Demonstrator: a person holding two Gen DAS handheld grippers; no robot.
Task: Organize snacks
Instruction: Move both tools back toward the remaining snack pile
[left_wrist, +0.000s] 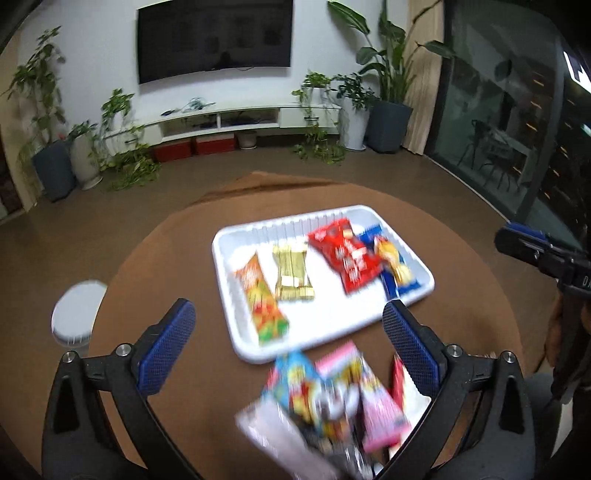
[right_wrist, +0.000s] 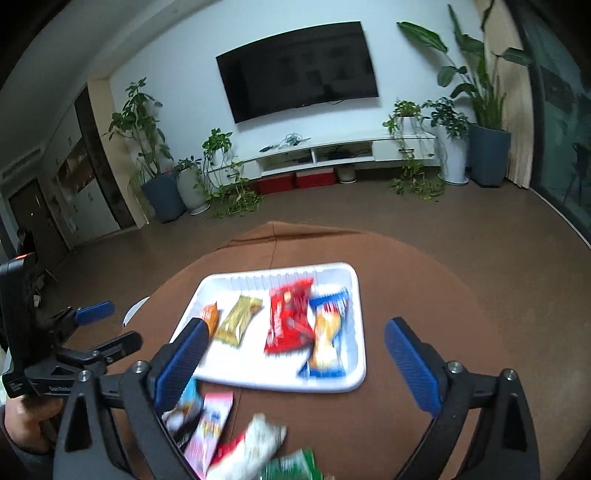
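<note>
Nearest the cameras, a loose heap of snack packets lies on the brown round table (left_wrist: 155, 258): a pink packet (left_wrist: 376, 413), a blue-and-yellow packet (left_wrist: 295, 384) and, in the right wrist view, a green packet (right_wrist: 291, 467). All are blurred, so their print cannot be read.

The left gripper (left_wrist: 288, 332) has its jaws spread wide, with nothing between its blue pads. The right gripper (right_wrist: 295, 350) stands just as wide apart and is also empty.

Just beyond the heap sits a white tray (left_wrist: 229, 243) with four packets laid side by side: an orange-and-green packet (left_wrist: 260, 299) at the left, a gold packet (left_wrist: 291, 273) next to it, a red packet (left_wrist: 345, 254), and a blue packet (left_wrist: 395, 266) at the right, which the red one slightly overlaps.

Left of the table stands a white round stool (left_wrist: 77, 314). Far off, a wall-mounted television (left_wrist: 214, 37) hangs above a white low cabinet (left_wrist: 240, 118), with potted plants (left_wrist: 388, 74) on both sides.
</note>
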